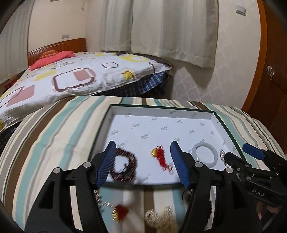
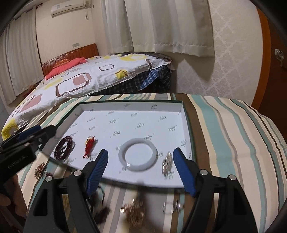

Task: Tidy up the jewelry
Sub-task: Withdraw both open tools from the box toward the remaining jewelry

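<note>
This is a home bedroom. A bed with a white patterned quilt (image 1: 75, 75) and carved wooden headboard (image 2: 71, 55) stands beside long cream curtains (image 1: 157, 30). A white wall-mounted air conditioner (image 2: 69, 7) hangs above.

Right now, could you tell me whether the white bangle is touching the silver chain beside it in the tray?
Apart. The right wrist view shows bare tray floor between the white bangle and the silver chain.
</note>
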Demonstrator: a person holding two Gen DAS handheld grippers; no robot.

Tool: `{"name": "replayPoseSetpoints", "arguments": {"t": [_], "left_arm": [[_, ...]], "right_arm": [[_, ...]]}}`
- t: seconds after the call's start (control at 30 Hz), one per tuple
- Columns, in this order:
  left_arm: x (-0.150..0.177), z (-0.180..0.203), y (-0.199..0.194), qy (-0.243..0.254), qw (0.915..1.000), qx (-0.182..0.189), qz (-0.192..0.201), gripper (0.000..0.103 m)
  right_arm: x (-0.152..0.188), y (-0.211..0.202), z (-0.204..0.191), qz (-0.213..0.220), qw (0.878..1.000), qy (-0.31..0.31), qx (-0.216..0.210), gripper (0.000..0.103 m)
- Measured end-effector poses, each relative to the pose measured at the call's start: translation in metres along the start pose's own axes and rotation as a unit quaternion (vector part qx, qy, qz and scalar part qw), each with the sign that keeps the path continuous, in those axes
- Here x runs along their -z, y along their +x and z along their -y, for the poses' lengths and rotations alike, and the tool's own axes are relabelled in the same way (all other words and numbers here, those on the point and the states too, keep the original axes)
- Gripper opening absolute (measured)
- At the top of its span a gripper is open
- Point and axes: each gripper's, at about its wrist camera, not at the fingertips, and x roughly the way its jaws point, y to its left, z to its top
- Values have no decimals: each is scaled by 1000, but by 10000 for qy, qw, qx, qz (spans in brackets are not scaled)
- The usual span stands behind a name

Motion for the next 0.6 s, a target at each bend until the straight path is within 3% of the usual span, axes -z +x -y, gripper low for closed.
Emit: {"name": "replayPoseSetpoints", "arguments": {"t": [0.6], "left_arm": [[76,-50,-54,-330,9976,-535,-293,63]], "right_arm": [[75,-50,-6,-34,9999,6,140,73]]}}
